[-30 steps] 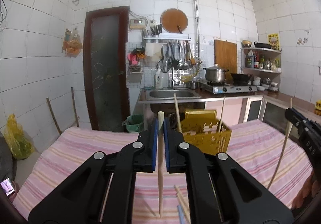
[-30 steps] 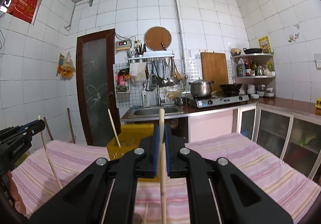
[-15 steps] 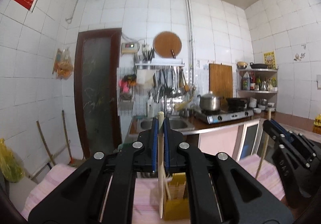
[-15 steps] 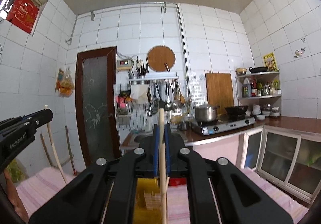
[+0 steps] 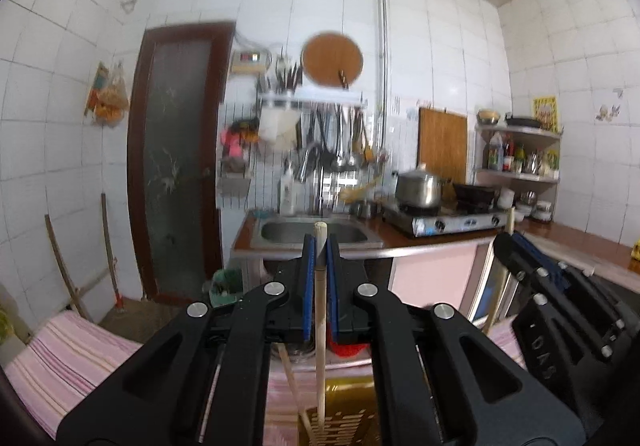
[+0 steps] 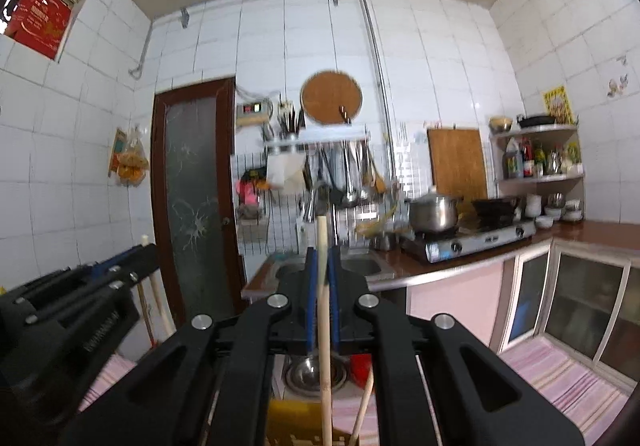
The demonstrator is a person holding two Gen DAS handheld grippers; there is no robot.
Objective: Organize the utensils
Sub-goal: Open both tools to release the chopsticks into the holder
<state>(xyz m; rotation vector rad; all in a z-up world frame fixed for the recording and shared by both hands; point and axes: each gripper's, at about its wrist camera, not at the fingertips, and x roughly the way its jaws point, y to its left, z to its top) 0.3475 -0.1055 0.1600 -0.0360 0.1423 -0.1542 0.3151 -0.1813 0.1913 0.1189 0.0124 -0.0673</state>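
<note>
— So, what are you holding?

— Your left gripper [image 5: 319, 246] pinches a chopstick [image 5: 319, 326] upright at frame centre; its tip dips toward the yellow holder [image 5: 348, 422] at the bottom edge. Your right gripper [image 6: 322, 258] is clamped on its own stick [image 6: 325, 346].

— How will they handle?

— Likely light, stiff, smooth wood, so they may slip or pivot. Grip mid-shaft, where you have them.

A steel pot [image 5: 419, 188] sits on the stove [image 5: 452, 220] beside the sink [image 5: 313, 232].
</note>
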